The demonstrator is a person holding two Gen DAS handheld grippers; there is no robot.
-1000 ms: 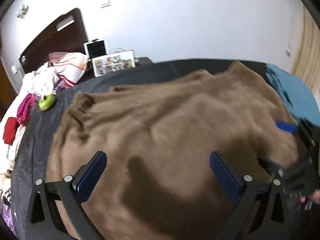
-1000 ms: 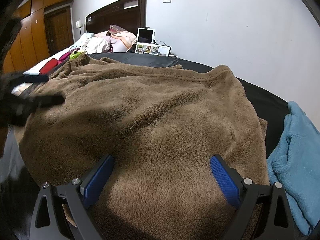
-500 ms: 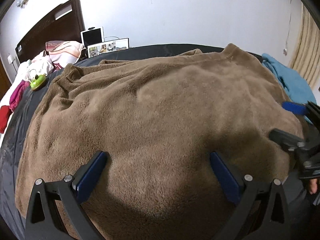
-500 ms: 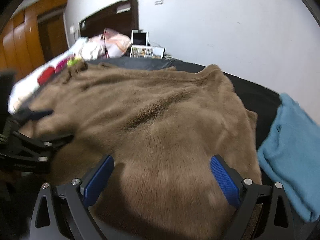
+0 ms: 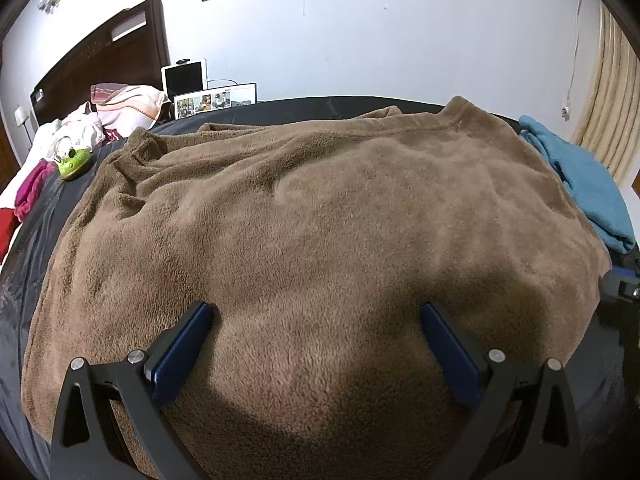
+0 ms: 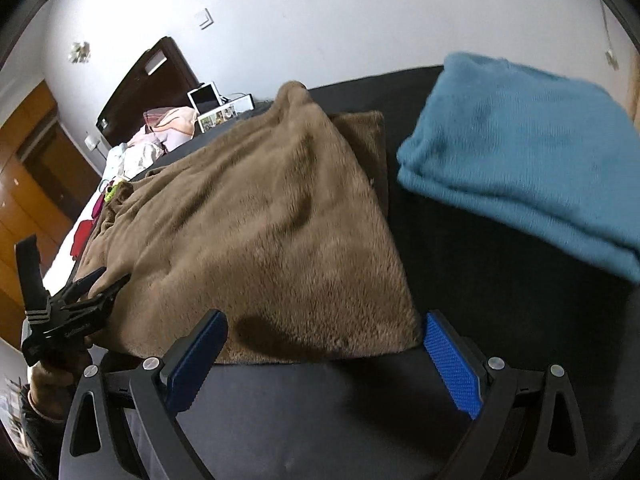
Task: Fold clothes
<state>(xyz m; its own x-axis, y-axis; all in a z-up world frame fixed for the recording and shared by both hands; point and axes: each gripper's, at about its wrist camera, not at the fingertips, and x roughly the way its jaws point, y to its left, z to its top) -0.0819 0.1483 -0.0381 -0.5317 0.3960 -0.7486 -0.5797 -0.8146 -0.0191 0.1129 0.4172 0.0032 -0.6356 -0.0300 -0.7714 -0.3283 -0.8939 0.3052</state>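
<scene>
A big brown fleece garment (image 5: 312,216) lies spread over the dark bed sheet (image 5: 304,106); it also shows in the right wrist view (image 6: 256,232). My left gripper (image 5: 316,340) is open, its blue pads resting over the garment's near part. It also shows in the right wrist view (image 6: 76,300) at the garment's left edge. My right gripper (image 6: 322,344) is open and empty, just before the garment's near right corner, above the dark sheet (image 6: 460,260). A folded teal garment (image 6: 520,148) lies to the right.
The teal garment (image 5: 584,184) is at the bed's right side. Pillows and loose clothes (image 5: 80,128), a green toy (image 5: 74,159), a tablet (image 5: 185,78) and a photo frame (image 5: 216,101) sit by the dark headboard (image 5: 100,56). Curtains (image 5: 612,100) hang at right.
My right gripper has pulled back and swung right, off the garment to its near right corner. My left gripper has steadied over the garment's near part. Both stay open.
</scene>
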